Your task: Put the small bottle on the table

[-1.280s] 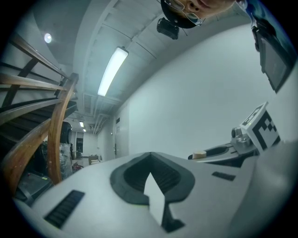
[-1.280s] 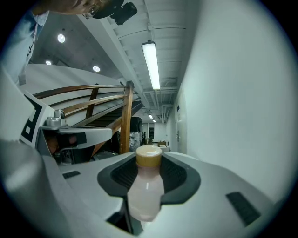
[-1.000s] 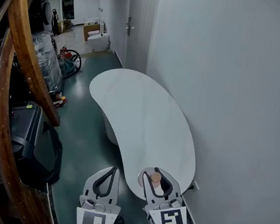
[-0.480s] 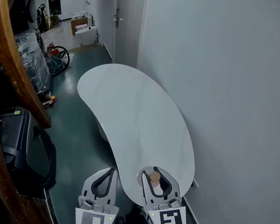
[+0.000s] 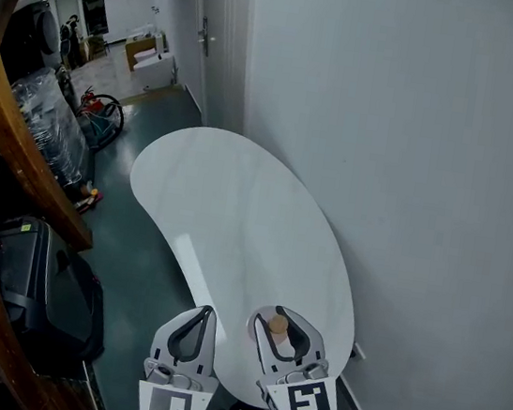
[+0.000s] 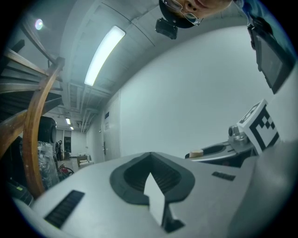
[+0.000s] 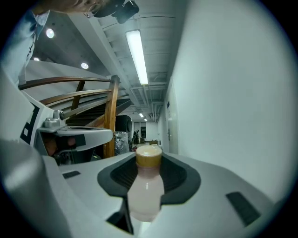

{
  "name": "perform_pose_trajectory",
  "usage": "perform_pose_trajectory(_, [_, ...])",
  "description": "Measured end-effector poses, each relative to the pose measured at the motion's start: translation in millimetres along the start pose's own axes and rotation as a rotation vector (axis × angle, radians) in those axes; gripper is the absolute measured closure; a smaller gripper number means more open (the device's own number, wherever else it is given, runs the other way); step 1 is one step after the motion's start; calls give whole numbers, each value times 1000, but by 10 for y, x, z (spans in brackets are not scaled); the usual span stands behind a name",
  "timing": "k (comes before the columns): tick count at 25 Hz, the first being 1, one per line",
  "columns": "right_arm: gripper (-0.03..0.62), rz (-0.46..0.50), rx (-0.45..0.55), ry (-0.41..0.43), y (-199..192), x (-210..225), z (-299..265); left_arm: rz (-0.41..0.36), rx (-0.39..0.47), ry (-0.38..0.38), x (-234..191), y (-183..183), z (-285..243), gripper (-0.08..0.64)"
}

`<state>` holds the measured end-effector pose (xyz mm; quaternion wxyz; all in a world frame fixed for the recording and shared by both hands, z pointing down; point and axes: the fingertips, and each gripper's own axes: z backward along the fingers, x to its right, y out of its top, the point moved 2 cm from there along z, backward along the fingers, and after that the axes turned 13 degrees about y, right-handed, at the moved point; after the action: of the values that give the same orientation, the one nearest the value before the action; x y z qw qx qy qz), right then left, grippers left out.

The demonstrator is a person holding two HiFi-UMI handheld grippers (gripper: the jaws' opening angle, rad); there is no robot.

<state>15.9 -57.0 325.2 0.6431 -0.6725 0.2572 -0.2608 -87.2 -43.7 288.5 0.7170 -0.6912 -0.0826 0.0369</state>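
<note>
The small bottle [image 5: 278,331] is pale pink with a tan cap [image 7: 148,156]. It stands upright between the dark pads of my right gripper [image 5: 283,315], which is shut on its body [image 7: 145,191]. That gripper hangs over the near end of the white kidney-shaped table [image 5: 236,215]. My left gripper [image 5: 204,313] is beside it to the left, over the table's near edge, jaws shut with nothing between them [image 6: 150,158]. In the left gripper view the right gripper [image 6: 212,151] shows at the right with the bottle's cap.
A white wall [image 5: 412,174] runs along the table's right side. A curved wooden stair rail [image 5: 18,147] and a black case [image 5: 24,276] stand on the left across a strip of green floor [image 5: 135,258]. A door [image 5: 203,35] and clutter lie at the far end.
The table has slid nearer in the head view. Both grippers now sit further over its near end, the right one still holding the bottle.
</note>
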Motion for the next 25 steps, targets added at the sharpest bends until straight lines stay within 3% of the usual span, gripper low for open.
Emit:
perform_pose_trajectory(9, [465,-4,16,67,118,387,-295,-45,54,67,27,192,-404,560])
perform_pose_trajectory(14, [465,35,48,80,148,498,-394,-32,14,70,47,91,-538,560])
perform_pose_trajectory(19, [465,-7,-14,57,-56,627,-518,-2,-57,66,7,-151,-707,560])
perform_pose_trajectory(21, [465,-36,-54,43,-185,662,-538,-73,-66,21,24,-237,-763,560])
perform_pose_trajectory(23, [465,-59,-83,33,-282,678,-558,-242,-45,-68,54,-265,-828,560])
perform_pose_trajectory(24, [465,-65,-93,30,-321,682,-575,-271,-48,-89,57,-292,-854,560])
perform_pose_trajectory(25, [465,-68,-101,27,-356,685,-596,-214,-76,-73,43,-347,-870,560])
